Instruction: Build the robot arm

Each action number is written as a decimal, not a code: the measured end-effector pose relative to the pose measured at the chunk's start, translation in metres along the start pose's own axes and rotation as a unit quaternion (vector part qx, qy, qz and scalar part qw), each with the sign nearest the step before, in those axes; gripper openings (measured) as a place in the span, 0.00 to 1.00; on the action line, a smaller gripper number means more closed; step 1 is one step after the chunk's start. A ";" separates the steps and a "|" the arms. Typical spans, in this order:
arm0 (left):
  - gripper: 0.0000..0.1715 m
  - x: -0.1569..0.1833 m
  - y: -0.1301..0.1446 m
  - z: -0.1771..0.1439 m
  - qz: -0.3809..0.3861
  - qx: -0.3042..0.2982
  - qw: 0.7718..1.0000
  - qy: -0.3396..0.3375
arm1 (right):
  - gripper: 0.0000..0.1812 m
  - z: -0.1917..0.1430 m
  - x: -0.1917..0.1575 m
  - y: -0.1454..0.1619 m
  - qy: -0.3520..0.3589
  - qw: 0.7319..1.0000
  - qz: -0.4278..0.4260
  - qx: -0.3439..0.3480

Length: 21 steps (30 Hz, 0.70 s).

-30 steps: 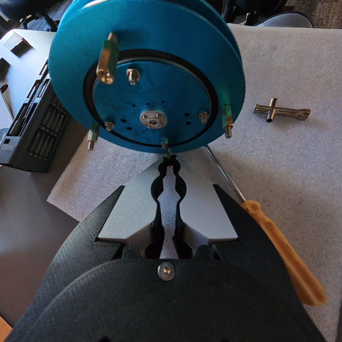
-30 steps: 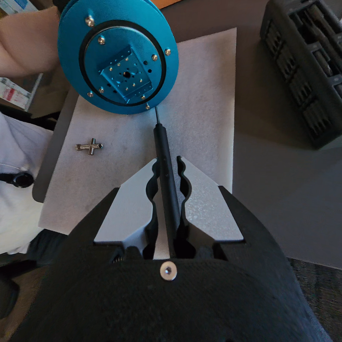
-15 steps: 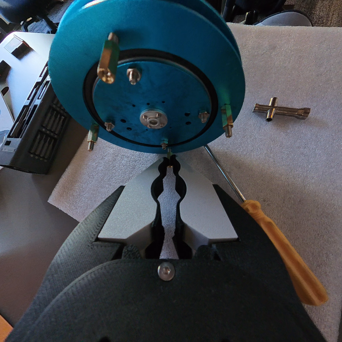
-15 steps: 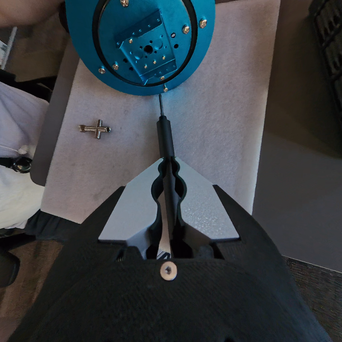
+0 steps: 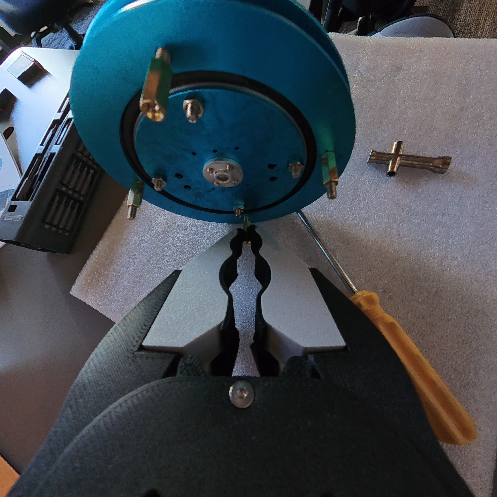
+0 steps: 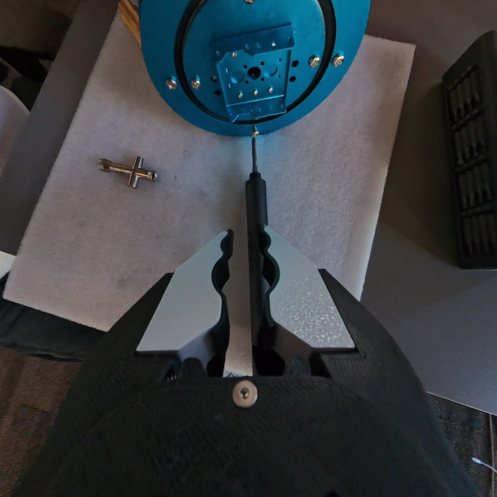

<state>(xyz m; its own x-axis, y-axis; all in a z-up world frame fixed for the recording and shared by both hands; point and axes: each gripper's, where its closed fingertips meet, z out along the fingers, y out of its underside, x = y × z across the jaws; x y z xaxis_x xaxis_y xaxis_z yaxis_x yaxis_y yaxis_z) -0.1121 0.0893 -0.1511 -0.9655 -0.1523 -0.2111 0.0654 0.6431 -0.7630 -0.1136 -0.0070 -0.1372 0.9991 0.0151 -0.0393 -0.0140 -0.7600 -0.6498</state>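
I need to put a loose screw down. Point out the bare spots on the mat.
Bare mat lies between the cross wrench and the near edge, and between the black screwdriver and the bit case. Crowded under the blue disc, where the yellow screwdriver also lies.

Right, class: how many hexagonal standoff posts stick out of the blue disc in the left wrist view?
4 on the blue disc: upper-left standoff, lower-left standoff, right standoff, and bottom standoff, pinched by the left gripper. None appears hidden.

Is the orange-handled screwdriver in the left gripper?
No, the orange-handled screwdriver lies on the foam mat beside the left gripper, which pinches a small standoff.
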 end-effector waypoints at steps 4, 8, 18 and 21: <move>0.02 0.000 0.000 0.000 0.000 0.000 1.000 0.000 | 0.10 0.000 0.002 0.000 -0.003 1.000 0.003 -0.003; 0.02 0.000 0.000 0.000 0.003 0.000 1.000 -0.002 | 0.11 -0.002 0.004 -0.001 0.000 1.000 -0.007 -0.003; 0.02 -0.001 0.000 0.000 0.003 0.000 1.000 -0.002 | 0.13 0.001 0.010 0.004 -0.123 0.989 0.071 -0.028; 0.02 -0.001 0.000 0.000 0.004 0.000 1.000 -0.003 | 0.11 0.003 0.012 0.009 -0.149 0.984 0.090 -0.042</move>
<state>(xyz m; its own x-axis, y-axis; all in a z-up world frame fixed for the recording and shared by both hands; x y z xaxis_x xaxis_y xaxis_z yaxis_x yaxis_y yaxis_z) -0.1114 0.0894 -0.1513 -0.9635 -0.1517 -0.2205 0.0730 0.6438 -0.7617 -0.1018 -0.0117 -0.1458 0.9248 0.0562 -0.3762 -0.1727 -0.8192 -0.5469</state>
